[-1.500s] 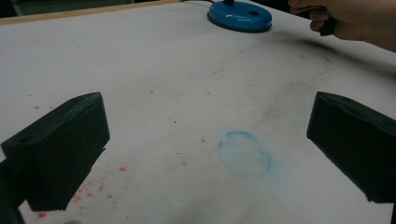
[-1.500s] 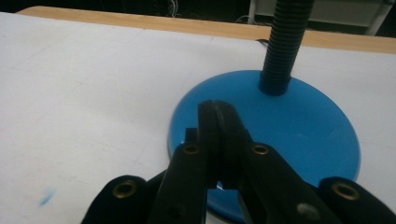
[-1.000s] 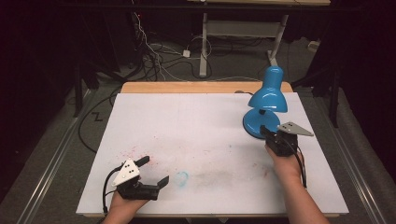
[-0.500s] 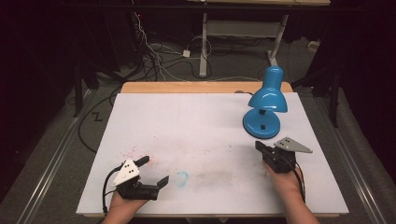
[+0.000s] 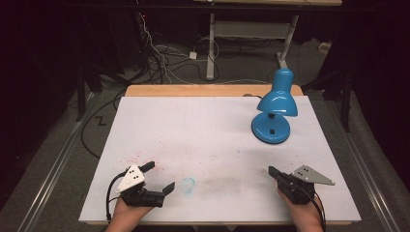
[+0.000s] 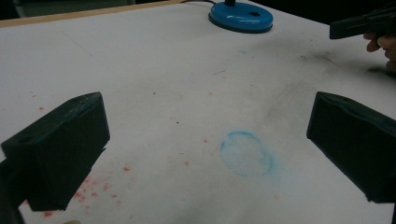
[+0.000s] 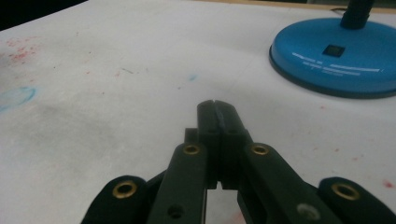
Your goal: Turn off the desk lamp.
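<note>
I am looking at a white table (image 5: 203,135) in a dark room, with a strip of bare wood along its far edge and a tangle of cables (image 5: 159,58) on the grey floor behind it. The white top is dirty: red specks (image 5: 133,158) at the near left, a grey smudge (image 5: 227,182) across the near middle, and a faint blue ring stain (image 5: 187,184) close to the near edge.

The one object on the table is a blue desk lamp (image 5: 273,108), standing at the far right. It has a round, glossy blue base with a small dark square on top and thin white markings, a short dark stem, and a bell-shaped blue shade tilted down over the base. In the right gripper view the base (image 7: 338,58) sits ahead and to the right, resting flat on the table.

My left gripper (image 5: 157,178) is at the near left corner, held in a hand (image 5: 128,210) at the table edge. Its jaws stand wide apart with nothing between them; in the left gripper view the blue ring shows on the table through the gap.

My right gripper (image 5: 271,170) is at the near right, well apart from the lamp and holding nothing. Its jaws are pressed together, the tips meeting in a thin seam.
</note>
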Motion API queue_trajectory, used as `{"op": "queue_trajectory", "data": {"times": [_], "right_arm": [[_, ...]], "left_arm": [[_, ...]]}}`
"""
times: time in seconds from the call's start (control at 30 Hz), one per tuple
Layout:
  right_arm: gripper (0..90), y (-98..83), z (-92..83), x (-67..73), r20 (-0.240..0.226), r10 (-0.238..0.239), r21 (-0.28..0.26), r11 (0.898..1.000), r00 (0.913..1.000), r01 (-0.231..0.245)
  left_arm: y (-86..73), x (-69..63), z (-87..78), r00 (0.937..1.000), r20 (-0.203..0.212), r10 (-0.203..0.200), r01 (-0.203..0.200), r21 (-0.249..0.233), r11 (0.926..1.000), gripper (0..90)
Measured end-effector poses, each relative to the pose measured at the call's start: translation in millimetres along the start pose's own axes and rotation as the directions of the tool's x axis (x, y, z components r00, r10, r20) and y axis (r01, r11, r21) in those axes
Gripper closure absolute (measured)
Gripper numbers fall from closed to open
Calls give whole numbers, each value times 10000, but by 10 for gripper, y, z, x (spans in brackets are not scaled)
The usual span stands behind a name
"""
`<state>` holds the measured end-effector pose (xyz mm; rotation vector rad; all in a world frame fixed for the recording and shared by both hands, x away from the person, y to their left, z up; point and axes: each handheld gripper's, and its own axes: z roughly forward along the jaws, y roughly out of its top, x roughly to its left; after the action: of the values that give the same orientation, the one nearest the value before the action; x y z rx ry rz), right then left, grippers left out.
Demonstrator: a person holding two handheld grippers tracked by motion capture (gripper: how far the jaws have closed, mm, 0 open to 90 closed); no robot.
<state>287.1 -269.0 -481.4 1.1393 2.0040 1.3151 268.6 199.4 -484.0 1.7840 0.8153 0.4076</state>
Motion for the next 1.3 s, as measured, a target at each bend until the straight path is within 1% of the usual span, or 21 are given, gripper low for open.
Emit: {"op": "queue_trajectory", "data": {"times": [0.1,0.17,0.23,0.27,0.4,0.5,0.57,0.6,0.67,0.7,0.77,0.83,0.93,0.97,1.0,1.03,1.07,1.13,1.2,1.3], "right_arm": [[900,-9,13,2,-41,-22,94,10000,10000,22],[900,5,24,6,-100,-111,27,9999,9999,111],[900,8,40,22,-213,-166,88,9998,9996,167],[900,7,53,27,-266,-285,143,9995,9992,289],[700,-1,90,65,-418,-280,445,9986,9987,298],[549,2,102,74,-365,-346,573,9977,9987,366],[438,3,105,84,-162,-407,663,9969,9990,417],[387,3,107,84,-137,-428,711,9965,9990,437],[281,5,115,75,-152,-428,761,9961,9990,438],[229,8,120,73,-249,-406,833,9956,9989,426],[161,9,118,68,-298,-456,772,9959,9985,478],[132,7,92,71,-367,-430,609,9971,9984,452],[36,27,30,71,-578,-426,119,9990,9974,433],[2,37,3,78,-571,-424,-39,9991,9975,422],[2,47,-29,86,-591,-381,-164,9992,9975,372],[1,56,-57,90,-705,-450,-314,9986,9965,429],[1,62,-81,97,-726,-530,-432,9978,9960,499],[1,70,-97,109,-613,-660,-434,9970,9959,634],[1,70,-83,104,-590,-688,-410,9969,9959,665],[1,65,-64,92,-541,-615,-351,9976,9966,597]], "left_arm": [[0,-8,4,10000,7,-26,26,-17,10000,0],[-5,-9,7,10000,10,-13,13,12,10000,0],[-10,-4,9,10000,-2,-20,20,53,10000,0],[-12,0,9,10000,-8,-20,20,65,10000,0],[-12,6,5,10000,-6,-22,22,57,10000,0],[-14,15,5,10000,13,-18,18,83,10000,0],[-19,25,10,10000,45,-43,42,150,9999,0],[-21,27,13,9999,76,-70,68,166,9998,0],[-23,28,15,9999,94,-55,54,180,9998,0],[-22,28,13,9999,100,-65,63,174,9998,0],[-21,31,7,9999,110,-72,71,155,9999,0],[-18,30,-1,9999,110,-66,64,127,9999,0],[-14,33,-14,9999,77,-84,83,67,9999,0],[-14,32,-16,9999,70,-124,123,27,9999,0],[-14,35,-18,9999,58,-124,124,22,9999,0],[-15,40,-18,9999,45,-121,121,33,9999,0],[-16,48,-16,9999,24,-100,99,65,9999,0],[-21,63,-5,9999,-48,-135,136,141,9998,0],[-28,75,6,9997,-171,-185,189,238,9995,0],[-39,93,10,9992,-311,-267,279,387,9989,0]]}}
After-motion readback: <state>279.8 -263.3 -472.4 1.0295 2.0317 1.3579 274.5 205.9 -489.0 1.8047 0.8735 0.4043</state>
